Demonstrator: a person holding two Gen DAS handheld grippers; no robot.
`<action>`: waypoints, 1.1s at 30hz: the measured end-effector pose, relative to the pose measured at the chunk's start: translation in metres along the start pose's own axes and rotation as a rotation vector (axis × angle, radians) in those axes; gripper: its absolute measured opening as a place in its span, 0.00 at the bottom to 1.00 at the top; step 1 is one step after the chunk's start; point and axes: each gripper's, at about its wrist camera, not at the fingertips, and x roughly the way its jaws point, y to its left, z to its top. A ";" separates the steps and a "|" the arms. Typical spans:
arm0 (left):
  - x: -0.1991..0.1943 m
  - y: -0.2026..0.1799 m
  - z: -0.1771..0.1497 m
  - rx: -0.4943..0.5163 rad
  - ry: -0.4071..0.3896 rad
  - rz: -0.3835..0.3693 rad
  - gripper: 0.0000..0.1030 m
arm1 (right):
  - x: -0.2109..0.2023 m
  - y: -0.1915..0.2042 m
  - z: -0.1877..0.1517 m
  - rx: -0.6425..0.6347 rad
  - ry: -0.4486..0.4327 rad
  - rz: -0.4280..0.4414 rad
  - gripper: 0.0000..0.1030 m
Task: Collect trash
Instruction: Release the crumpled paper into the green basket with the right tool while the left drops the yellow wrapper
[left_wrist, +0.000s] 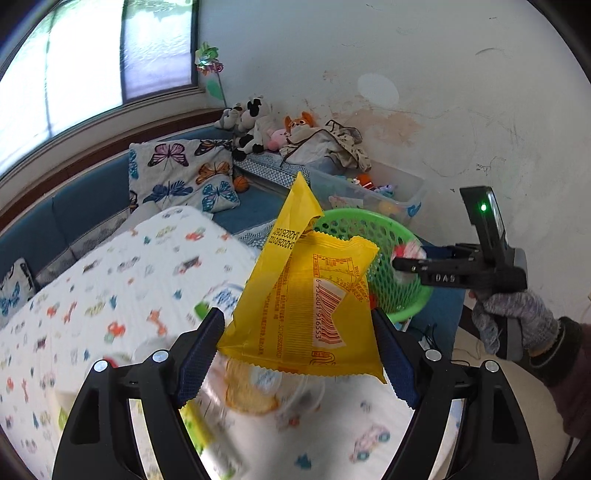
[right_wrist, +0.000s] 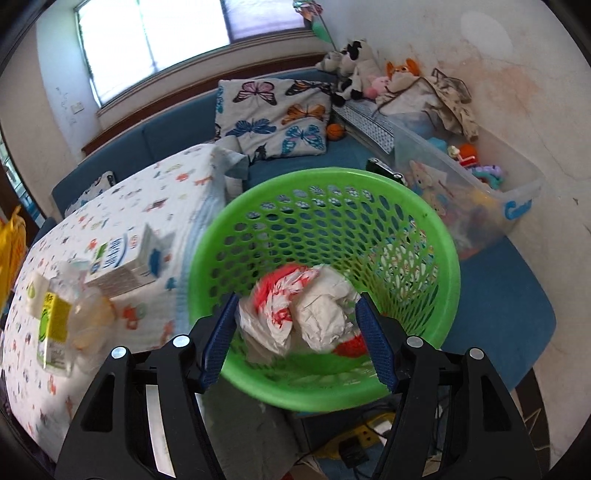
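Both wrist cameras look forward and steeply down along their tool fingers toward the green basket (right_wrist: 325, 280), the right one close above it, the left one farther back over the cloth-covered counter (left_wrist: 122, 280), sharing basket and counter.

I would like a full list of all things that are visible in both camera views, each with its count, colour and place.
wrapper: one, yellow, between the left gripper's fingers
basket: one, green, beside the table
crumpled trash: a few pieces, white and red, between the right gripper's fingers, over the basket
table: one, white printed cloth
carton: one, white and blue, on table
bottle: one, clear, yellow label, on table
pillow: one, butterfly print, on blue sofa
plush toys: several, in corner
toy bin: one, clear, by wall
left gripper: holding wrapper
right gripper: over basket
gloved hand: one, grey
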 end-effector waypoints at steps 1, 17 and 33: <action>0.005 -0.002 0.005 0.003 0.002 -0.002 0.75 | 0.002 -0.003 0.000 0.006 0.002 0.000 0.69; 0.097 -0.034 0.053 0.056 0.098 -0.042 0.75 | -0.006 -0.018 -0.004 0.005 -0.018 -0.007 0.70; 0.148 -0.071 0.060 0.081 0.168 -0.073 0.84 | -0.022 -0.032 -0.017 0.039 -0.031 0.006 0.72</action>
